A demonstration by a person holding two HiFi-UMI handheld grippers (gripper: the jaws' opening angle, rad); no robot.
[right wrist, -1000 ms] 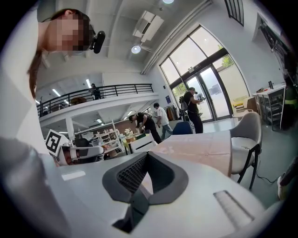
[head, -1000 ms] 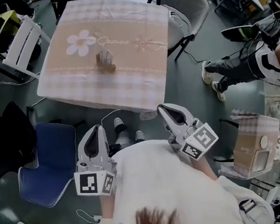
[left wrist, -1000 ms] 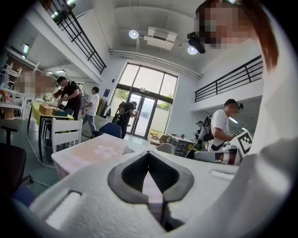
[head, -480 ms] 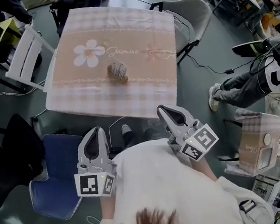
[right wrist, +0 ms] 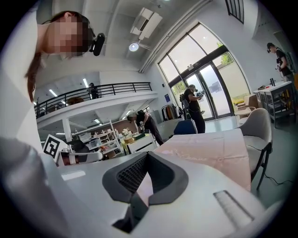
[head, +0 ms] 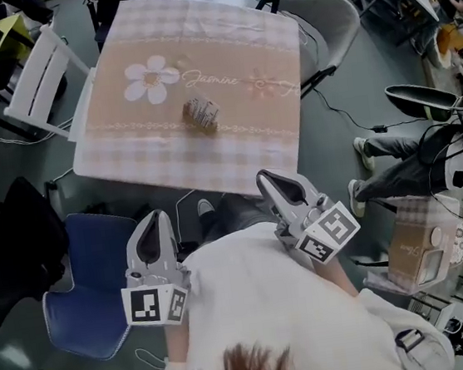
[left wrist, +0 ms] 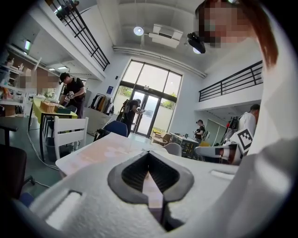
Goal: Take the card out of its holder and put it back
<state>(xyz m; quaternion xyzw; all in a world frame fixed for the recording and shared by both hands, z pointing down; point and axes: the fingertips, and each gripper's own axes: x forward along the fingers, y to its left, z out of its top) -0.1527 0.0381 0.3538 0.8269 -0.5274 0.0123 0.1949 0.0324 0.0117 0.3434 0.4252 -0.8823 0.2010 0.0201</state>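
Beige-and-pink checked tablecloth with a flower print, filling the 12 o'clock part of the head view. Card holder near the cloth centre, just below the printed script line, at 12 o'clock from both grippers and well apart from them. Too small here to tell the card from the holder.

Left gripper at 7 o'clock, held close against the white-clad torso, pointing to 12, tips short of the near cloth edge. In the left gripper view: closed, tips meeting, nothing clamped, only the diamond-shaped gap between the ribbed pads, with pink cloth showing through it.

Right gripper at 5 o'clock, also close to the torso, angled toward 11, tips right at the near cloth edge as seen from above. In the right gripper view: fully closed as well, empty, with the cloth stretching away beyond the tips.

Around the table: white slatted chair at 10 o'clock, grey shell chair at 2 o'clock, blue chair at 8 o'clock just beside the left gripper. Seated person at 3 o'clock, legs stretched toward the table.
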